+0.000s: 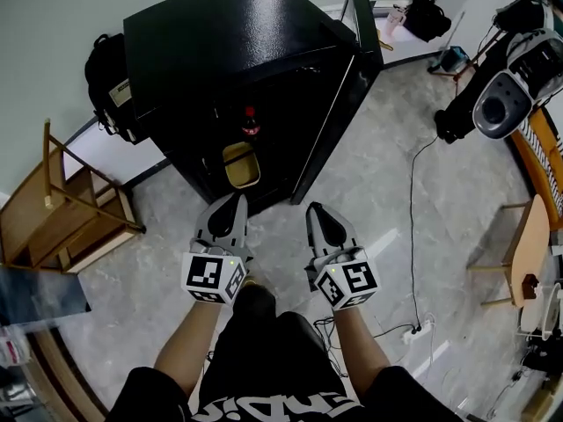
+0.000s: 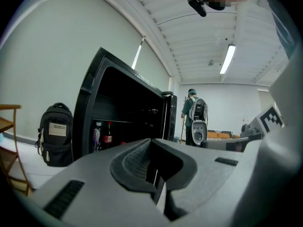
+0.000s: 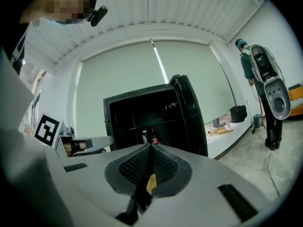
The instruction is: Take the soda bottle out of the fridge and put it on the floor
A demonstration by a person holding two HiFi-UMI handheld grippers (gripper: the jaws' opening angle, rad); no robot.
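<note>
My left gripper (image 1: 237,202) has its jaws pressed together with nothing between them; my right gripper (image 1: 315,209) is just beside it, also pressed together and empty; both point forward over the marble floor (image 1: 378,192). Straight ahead of the tips stands the black fridge (image 1: 220,33), its door (image 1: 341,104) swung open ahead of the right tongs; a yellow bin (image 1: 240,165) sits low inside, near the left tips. Beyond and above it, on a shelf, stands the soda bottle (image 1: 251,123), upright with a red cap; a clear bottle (image 2: 97,136) stands just to its left. Further off to the left of the tongs, a black backpack (image 1: 107,86) leans beside the fridge.
</note>
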